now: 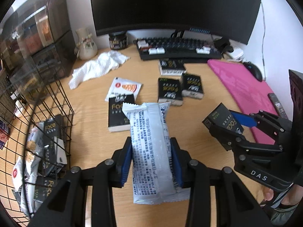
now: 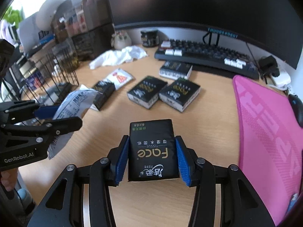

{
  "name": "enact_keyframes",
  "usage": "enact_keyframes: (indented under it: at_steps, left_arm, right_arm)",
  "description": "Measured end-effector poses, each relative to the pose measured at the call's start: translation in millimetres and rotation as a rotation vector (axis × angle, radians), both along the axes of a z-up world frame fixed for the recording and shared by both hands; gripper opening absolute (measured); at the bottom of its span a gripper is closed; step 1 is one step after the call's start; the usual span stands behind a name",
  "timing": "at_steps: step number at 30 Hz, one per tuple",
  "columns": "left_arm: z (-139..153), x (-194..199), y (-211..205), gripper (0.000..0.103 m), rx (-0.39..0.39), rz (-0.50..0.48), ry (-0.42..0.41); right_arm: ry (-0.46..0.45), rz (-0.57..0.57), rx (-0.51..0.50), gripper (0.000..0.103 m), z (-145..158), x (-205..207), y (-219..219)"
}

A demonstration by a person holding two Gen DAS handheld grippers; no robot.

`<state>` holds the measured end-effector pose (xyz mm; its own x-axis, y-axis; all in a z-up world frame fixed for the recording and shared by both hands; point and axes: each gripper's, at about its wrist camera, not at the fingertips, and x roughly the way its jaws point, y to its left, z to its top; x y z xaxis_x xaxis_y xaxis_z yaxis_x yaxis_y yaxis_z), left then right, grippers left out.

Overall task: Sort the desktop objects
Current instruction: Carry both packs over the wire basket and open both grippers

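Observation:
My left gripper (image 1: 151,147) is shut on a long silver-white snack packet (image 1: 151,151) and holds it above the wooden desk (image 1: 94,141); it shows at the left of the right wrist view (image 2: 73,104). My right gripper (image 2: 151,151) is shut on a black tissue pack (image 2: 152,149), also held above the desk; it shows in the left wrist view (image 1: 223,121). Several more black tissue packs (image 1: 169,90) and a white-and-red sachet (image 1: 125,89) lie on the desk. A black wire basket (image 1: 37,132) at the left holds packs and packets.
A keyboard (image 1: 180,47) and a monitor (image 1: 174,5) stand at the back. A pink mat (image 1: 242,89) lies at the right with a mouse (image 1: 254,71) behind it. A white cloth (image 1: 98,66), a vase (image 1: 85,44), a dark jar (image 1: 117,40) and storage drawers (image 1: 34,37) are at the back left.

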<state>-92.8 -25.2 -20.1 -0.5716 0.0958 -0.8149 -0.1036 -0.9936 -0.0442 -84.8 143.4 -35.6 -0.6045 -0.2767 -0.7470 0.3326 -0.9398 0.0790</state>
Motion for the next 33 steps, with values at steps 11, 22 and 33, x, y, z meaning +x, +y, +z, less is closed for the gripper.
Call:
enact_keyframes:
  at_steps: [11,22,33]
  left_arm:
    - [63.8,40.8,-16.9,0.042,0.023,0.032,0.143]
    - [88.9,84.2,-131.1,0.042,-0.015,0.306,0.177]
    - [60.7,95.3,-202.0,0.042,-0.007,0.447,0.099]
  right_arm:
    - [0.14,0.091,-0.055,0.048,70.7,39.0,-29.7]
    - [0.208,0.38,-0.117,0.048,113.7,50.0,-161.7]
    - [0.124,0.495,-0.117,0.048,85.4,42.4,-239.4]
